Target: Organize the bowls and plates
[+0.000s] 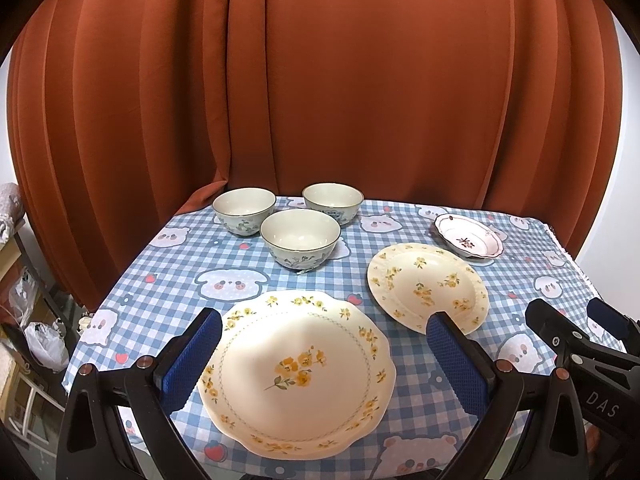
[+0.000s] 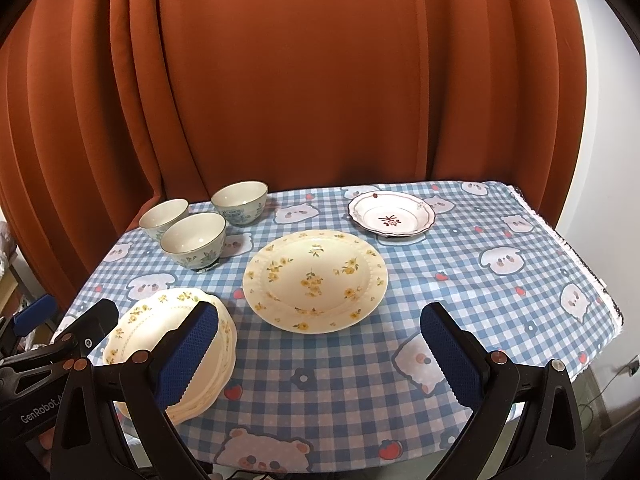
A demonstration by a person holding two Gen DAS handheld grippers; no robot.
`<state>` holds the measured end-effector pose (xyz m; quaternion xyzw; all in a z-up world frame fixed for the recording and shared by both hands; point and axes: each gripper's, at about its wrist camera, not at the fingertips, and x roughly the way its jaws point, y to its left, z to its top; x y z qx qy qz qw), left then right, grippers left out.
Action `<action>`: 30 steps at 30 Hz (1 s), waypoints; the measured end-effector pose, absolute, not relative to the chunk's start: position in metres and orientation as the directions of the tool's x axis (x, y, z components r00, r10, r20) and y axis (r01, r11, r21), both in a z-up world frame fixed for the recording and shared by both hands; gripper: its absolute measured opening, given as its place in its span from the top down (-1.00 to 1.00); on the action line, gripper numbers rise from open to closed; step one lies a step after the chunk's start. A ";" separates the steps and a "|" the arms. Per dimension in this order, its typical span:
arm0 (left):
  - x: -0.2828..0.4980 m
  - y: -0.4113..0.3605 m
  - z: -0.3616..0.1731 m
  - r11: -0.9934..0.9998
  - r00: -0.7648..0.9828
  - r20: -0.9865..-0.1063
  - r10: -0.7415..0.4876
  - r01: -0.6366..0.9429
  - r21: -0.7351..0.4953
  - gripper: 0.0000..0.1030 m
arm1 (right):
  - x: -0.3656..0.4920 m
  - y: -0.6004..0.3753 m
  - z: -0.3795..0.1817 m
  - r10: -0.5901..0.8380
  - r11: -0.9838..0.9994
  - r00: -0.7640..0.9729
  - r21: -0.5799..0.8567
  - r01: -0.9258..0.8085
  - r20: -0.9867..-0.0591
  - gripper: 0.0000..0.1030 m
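**Glazed crockery, grip by the rim**

My left gripper (image 1: 324, 344) and right gripper (image 2: 320, 338) both gape, holding nothing. The scalloped plate (image 1: 298, 372) lies flat on the tablecloth (image 2: 500, 312) below the left one; slick, brittle, I'd judge (pinch its edge).
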<state>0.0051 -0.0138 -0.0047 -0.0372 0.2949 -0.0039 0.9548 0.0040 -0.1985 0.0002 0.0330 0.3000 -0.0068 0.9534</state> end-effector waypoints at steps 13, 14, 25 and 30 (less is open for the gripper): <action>0.008 -0.010 -0.009 0.997 0.806 -0.590 -0.038 -0.012 -0.080 -0.99 | 0.004 -0.198 -0.003 0.014 0.997 0.819 0.066 0.030 -0.574 -0.99; 0.009 -0.007 -0.008 0.997 0.805 -0.592 -0.037 -0.014 -0.081 -0.99 | 0.004 -0.197 -0.003 0.017 0.997 0.818 0.070 0.028 -0.575 -0.99; 0.049 0.023 -0.016 0.996 0.745 -0.667 -0.005 -0.056 -0.070 -0.96 | 0.037 -0.165 -0.011 0.058 0.996 0.764 0.092 0.001 -0.643 -0.96; 0.074 0.040 -0.032 0.998 0.702 -0.712 0.009 -0.050 -0.037 -0.87 | 0.063 -0.140 -0.025 0.070 0.996 0.716 0.092 -0.008 -0.694 -0.91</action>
